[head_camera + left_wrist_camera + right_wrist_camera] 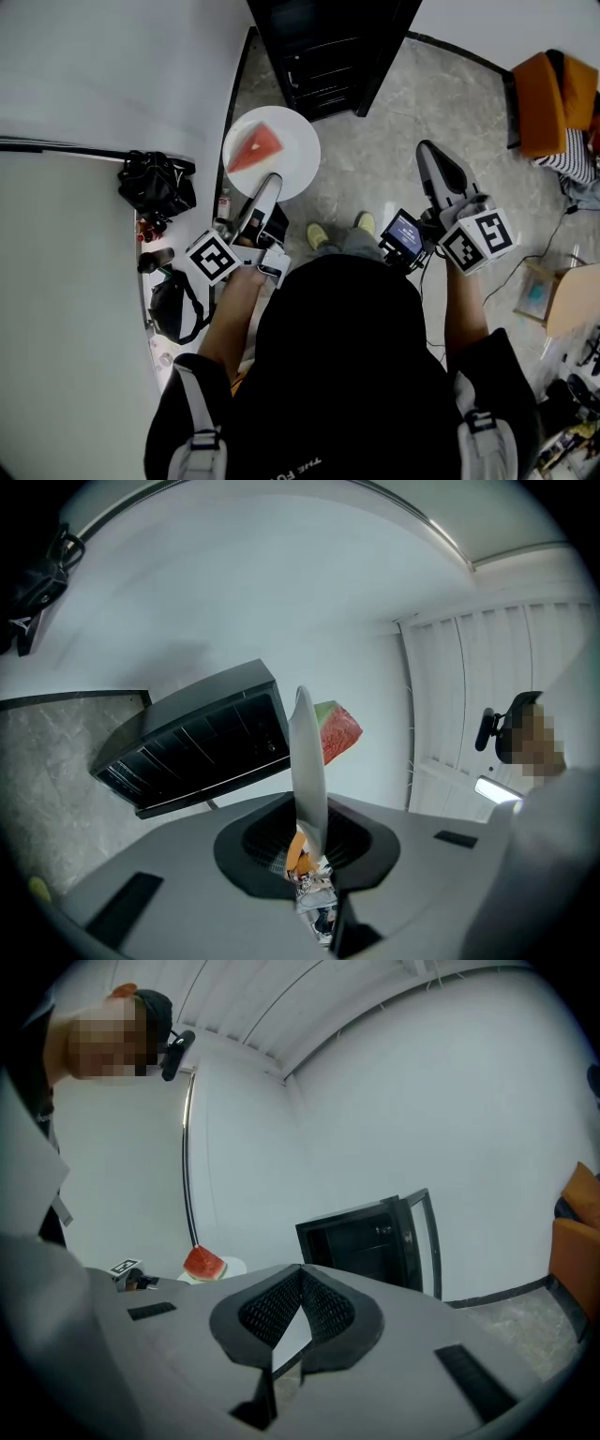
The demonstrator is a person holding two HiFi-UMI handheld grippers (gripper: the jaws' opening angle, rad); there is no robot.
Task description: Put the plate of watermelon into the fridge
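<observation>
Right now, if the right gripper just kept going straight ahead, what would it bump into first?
Most likely the black fridge. The right gripper, jaws together and holding nothing, points toward its open front, and nothing shows in between. How far away the fridge stands is hard to judge.

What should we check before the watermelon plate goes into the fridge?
1. Left gripper shut on the plate rim: ok.
2. Watermelon lying on the plate, away from the edge: ok.
3. Fridge door open, inside showing: ok.
4. Right gripper empty, its jaws together: ok.
5. Free room on a shelf inside the fridge: cannot tell.
</observation>
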